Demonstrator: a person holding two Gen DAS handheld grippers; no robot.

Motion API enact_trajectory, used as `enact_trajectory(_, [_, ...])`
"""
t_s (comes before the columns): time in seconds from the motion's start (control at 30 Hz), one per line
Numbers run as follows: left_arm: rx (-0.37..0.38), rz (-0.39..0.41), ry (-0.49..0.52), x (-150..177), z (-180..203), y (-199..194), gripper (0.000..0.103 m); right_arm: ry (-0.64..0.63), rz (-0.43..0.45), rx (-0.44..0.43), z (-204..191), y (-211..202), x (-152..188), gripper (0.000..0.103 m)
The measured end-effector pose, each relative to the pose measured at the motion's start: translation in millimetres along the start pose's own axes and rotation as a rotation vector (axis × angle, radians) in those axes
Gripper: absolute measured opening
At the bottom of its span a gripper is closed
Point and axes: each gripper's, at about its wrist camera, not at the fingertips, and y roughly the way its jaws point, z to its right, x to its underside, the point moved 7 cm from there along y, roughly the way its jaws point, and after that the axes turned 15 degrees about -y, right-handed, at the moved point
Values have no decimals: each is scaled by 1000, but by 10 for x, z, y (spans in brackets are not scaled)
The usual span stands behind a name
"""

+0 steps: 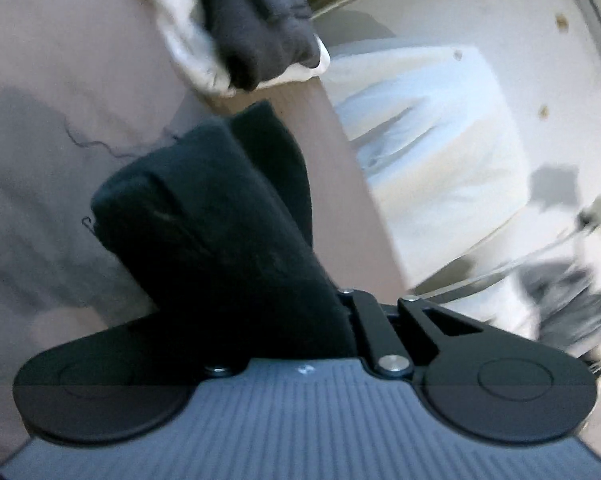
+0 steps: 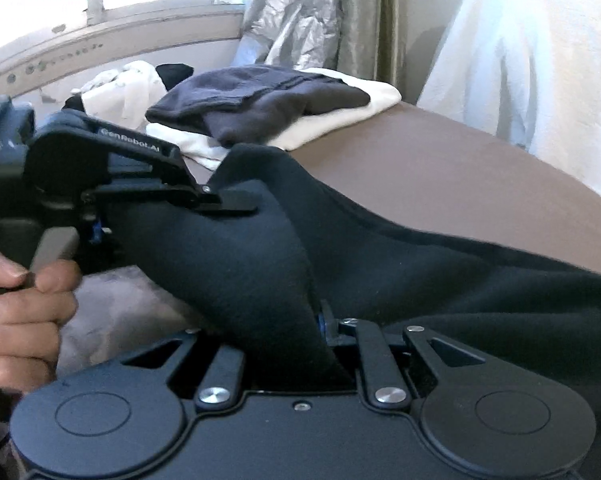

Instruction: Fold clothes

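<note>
Fleece garment (image 2: 380, 248), black, soft, bunched; both hand-held grippers, left (image 2: 236, 204) and right (image 2: 332, 344), clamped narrow on its folds.

Brown bed (image 2: 440, 176), apparently, bears folded clothes (image 2: 260, 108).

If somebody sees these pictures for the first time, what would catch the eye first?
First the black garment, held up over the brown surface with both tools shut on it: the left tool at its upper left edge, the right tool at the bottom. Behind it, a dark folded cloth lies on a white one.
</note>
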Motion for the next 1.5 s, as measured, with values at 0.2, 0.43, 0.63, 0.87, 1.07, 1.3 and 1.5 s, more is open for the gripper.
enact_trajectory(0.2, [136, 134, 244, -157, 709, -828, 5, 58, 134, -101, -80, -469, -506, 16])
enact_trajectory(0.43, [-165, 133, 207, -235, 4, -668, 6, 108, 16, -211, -356, -243, -371, 33])
enact_trajectory(0.63, [-228, 91, 225, -346, -34, -599, 6, 90, -18, -244, -388, -535, 32, 44])
enact_trajectory(0.87, [-237, 140, 319, -302, 134, -680, 6, 340, 5, -2, 682, -1471, 826, 79])
enact_trajectory(1.07, [-417, 65, 326, -276, -208, -517, 7, 915, 112, 188, 1749, -2392, 2050, 79])
enact_trajectory(1.3, [-500, 75, 279, -277, -263, -484, 7, 1156, 127, 424, 2382, -3187, 3227, 80])
enact_trajectory(1.5, [-553, 100, 305, -196, -144, -636, 7, 1326, 193, 429, 3039, -3104, 3769, 80])
